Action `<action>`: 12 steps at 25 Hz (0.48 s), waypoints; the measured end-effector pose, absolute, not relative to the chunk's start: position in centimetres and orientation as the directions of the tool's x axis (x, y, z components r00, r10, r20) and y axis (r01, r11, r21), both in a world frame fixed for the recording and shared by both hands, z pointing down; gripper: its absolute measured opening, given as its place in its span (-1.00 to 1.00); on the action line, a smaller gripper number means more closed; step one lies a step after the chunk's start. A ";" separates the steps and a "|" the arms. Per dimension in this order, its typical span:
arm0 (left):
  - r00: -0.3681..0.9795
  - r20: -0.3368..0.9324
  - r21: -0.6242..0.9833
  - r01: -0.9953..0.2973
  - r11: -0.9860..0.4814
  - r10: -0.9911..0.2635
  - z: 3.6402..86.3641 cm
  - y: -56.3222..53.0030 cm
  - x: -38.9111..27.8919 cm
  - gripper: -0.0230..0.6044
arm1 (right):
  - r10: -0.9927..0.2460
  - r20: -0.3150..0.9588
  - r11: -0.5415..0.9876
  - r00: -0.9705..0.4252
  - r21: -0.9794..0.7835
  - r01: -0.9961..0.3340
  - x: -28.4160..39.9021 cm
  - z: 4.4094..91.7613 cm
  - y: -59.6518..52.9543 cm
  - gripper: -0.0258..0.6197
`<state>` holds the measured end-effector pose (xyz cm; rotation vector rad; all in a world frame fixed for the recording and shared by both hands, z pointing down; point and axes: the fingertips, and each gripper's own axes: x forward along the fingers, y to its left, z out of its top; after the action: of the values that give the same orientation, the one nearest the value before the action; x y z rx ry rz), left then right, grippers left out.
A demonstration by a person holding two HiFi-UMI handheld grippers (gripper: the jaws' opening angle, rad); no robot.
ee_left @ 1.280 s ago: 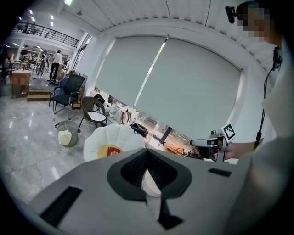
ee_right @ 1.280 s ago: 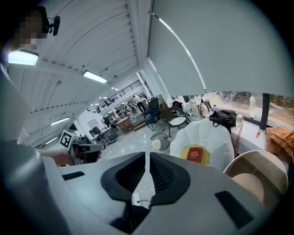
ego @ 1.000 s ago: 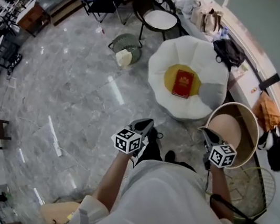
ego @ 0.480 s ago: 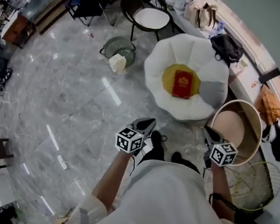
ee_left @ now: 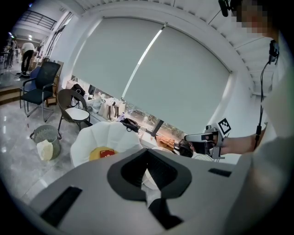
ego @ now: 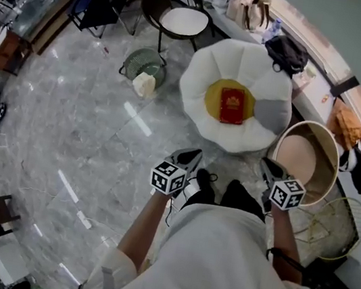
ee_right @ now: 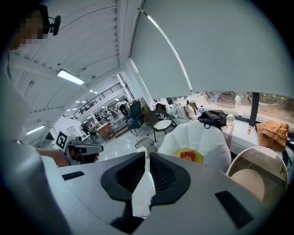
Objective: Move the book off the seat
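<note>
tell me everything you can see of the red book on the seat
The red rectangular book lies closed and flat, cover up with a gold emblem too small to read, on the round yellow cushion in the middle of the white petal-shaped chair. Only the cushion touches it.

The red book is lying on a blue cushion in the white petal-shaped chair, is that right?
No. The cushion under the red book is yellow, not blue; the head view shows it. It does lie in the white petal-shaped chair.
</note>
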<state>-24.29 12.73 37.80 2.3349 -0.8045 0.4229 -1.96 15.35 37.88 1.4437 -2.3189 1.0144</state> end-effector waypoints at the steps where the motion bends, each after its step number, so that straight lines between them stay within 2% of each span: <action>1: 0.764 0.475 0.457 -0.639 -0.619 -0.437 37.9 12.5 -24.1 -0.92 | -0.699 0.522 0.272 -0.488 -0.437 -0.857 -1.8 37.9 15.2 -0.76; 12: 0.732 0.491 0.465 -0.679 -0.568 -0.472 38.6 8.8 -20.3 -0.92 | -0.648 0.529 0.330 -0.549 -0.455 -0.827 1.5 38.6 10.2 -0.76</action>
<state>-20.31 8.82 38.58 2.2827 -0.8653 0.4135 1.51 10.19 38.56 1.3326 -2.3445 1.0314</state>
